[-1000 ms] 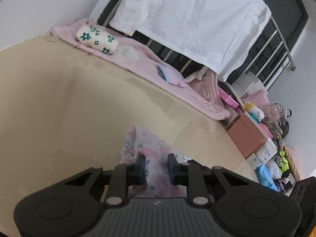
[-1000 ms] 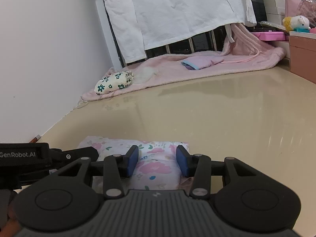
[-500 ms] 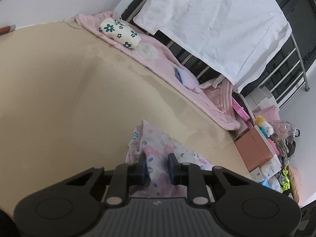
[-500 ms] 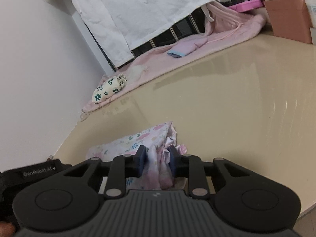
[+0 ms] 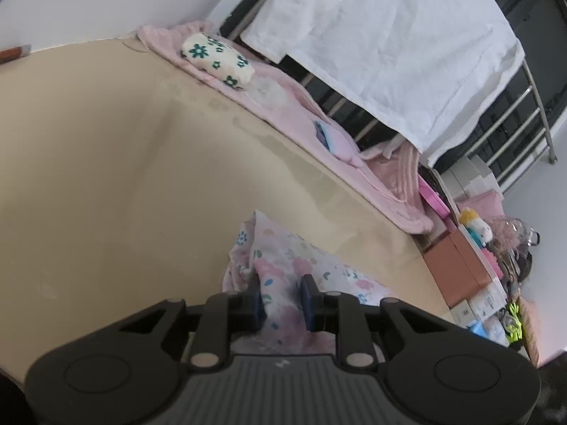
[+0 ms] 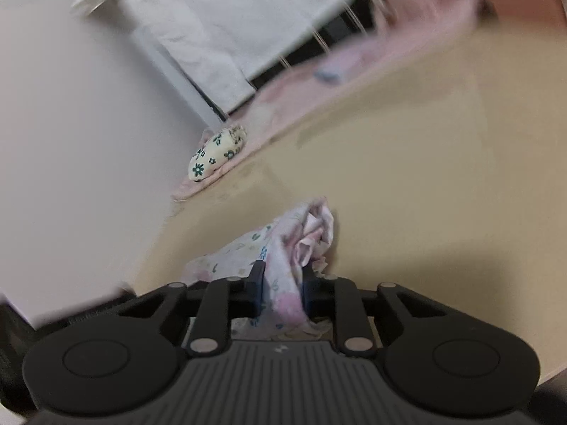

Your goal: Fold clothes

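Note:
A pink floral garment [image 5: 283,258] lies folded small on the beige table [image 5: 106,177]. My left gripper [image 5: 282,299] is shut on one end of it, with cloth pinched between the blue pads. In the right wrist view the same floral garment [image 6: 283,244] bunches up and lifts, and my right gripper [image 6: 283,292] is shut on its other end. The right wrist view is tilted and blurred by motion.
A folded cream cloth with green flowers [image 5: 218,58] and a small folded lilac piece [image 5: 336,141] rest on a pink blanket [image 5: 283,102] along the far edge. A white sheet [image 5: 389,42] hangs on a metal rail. Boxes and toys [image 5: 471,265] crowd the right end.
Both grippers closed on the floral garment. The right one has since lifted and rolled sideways with its end, bunching the cloth; the left one shifted a little with its end.

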`<action>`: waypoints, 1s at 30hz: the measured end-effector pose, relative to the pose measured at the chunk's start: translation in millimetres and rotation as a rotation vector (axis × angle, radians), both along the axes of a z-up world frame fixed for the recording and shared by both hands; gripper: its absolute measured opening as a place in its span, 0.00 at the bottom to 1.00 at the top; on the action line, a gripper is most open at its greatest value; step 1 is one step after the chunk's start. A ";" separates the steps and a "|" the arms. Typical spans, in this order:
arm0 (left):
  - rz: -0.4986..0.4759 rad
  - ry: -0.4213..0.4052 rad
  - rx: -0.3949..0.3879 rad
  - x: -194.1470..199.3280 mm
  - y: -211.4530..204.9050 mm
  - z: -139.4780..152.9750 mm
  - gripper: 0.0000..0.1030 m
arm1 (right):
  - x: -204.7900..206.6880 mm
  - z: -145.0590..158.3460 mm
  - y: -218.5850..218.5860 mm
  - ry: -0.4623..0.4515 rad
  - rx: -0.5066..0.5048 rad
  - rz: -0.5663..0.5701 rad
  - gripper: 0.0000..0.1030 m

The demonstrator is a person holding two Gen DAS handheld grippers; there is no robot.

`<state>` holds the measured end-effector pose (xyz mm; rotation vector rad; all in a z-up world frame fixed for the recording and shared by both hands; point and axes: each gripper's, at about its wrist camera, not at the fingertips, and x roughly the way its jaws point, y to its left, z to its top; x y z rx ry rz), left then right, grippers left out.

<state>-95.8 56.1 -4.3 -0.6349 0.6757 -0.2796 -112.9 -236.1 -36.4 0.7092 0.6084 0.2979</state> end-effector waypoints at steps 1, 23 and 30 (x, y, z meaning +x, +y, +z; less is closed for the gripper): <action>-0.001 0.001 -0.004 0.1 0.5 -0.2 0.21 | 2.5 -4.3 -6.3 0.011 0.047 0.002 0.18; -0.022 0.002 -0.027 -0.3 2.7 -2.9 0.21 | -5.1 8.5 9.5 -0.022 -0.093 -0.089 0.16; -0.026 -0.018 -0.076 -4.3 12.6 2.7 0.26 | -6.3 0.4 -27.8 0.016 0.116 -0.089 0.28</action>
